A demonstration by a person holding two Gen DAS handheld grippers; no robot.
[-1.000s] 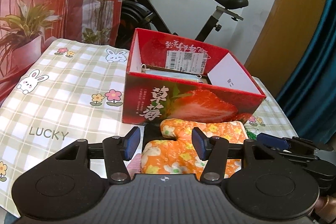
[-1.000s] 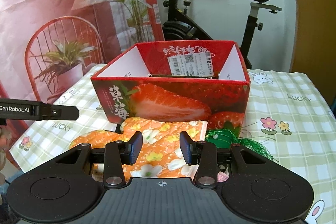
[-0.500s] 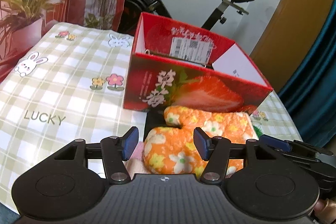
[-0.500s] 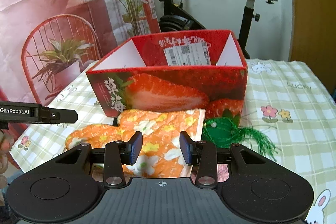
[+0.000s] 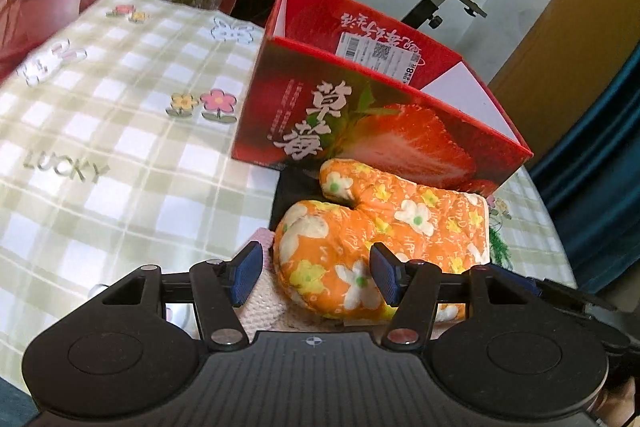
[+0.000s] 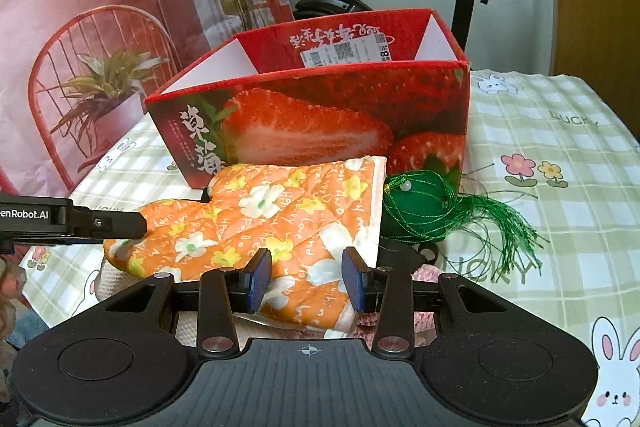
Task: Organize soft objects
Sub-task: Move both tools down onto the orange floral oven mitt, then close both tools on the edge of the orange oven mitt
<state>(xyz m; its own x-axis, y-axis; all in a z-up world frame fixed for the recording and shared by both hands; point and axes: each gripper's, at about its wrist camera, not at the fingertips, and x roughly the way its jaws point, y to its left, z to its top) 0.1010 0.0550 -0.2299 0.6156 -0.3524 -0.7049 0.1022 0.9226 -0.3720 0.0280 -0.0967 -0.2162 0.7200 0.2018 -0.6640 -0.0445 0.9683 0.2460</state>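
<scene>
1. Readable text: "LUCKY" on the checked tablecloth (image 5: pixel 80 131); big white Chinese chars, a strawberry photo and a barcode shipping label w/ an "8" on the red strawberry box (image 5: pixel 380 131); "enRobot.AI" on the left tool seen in the right wrist view; tiny "HAPPY" / "Love" script on the oven mitt (image 6: pixel 256 219).
2. Orange flower-print mitt lies on the table just in front of the box, partly over pink knit items. Green tasselled ornament (image 6: pixel 424 207) sits beside its cuff.
3. Left gripper (image 5: pixel 316 277): fingers spread, straddling the mitt's rounded end, not squeezing.
4. Right gripper (image 6: pixel 307 279): fingers apart, either side of the cuff end, no pinch seen.
5. Vs 1.0 s ago: both tools are lower and closer to the mitt; the box looms larger.
</scene>
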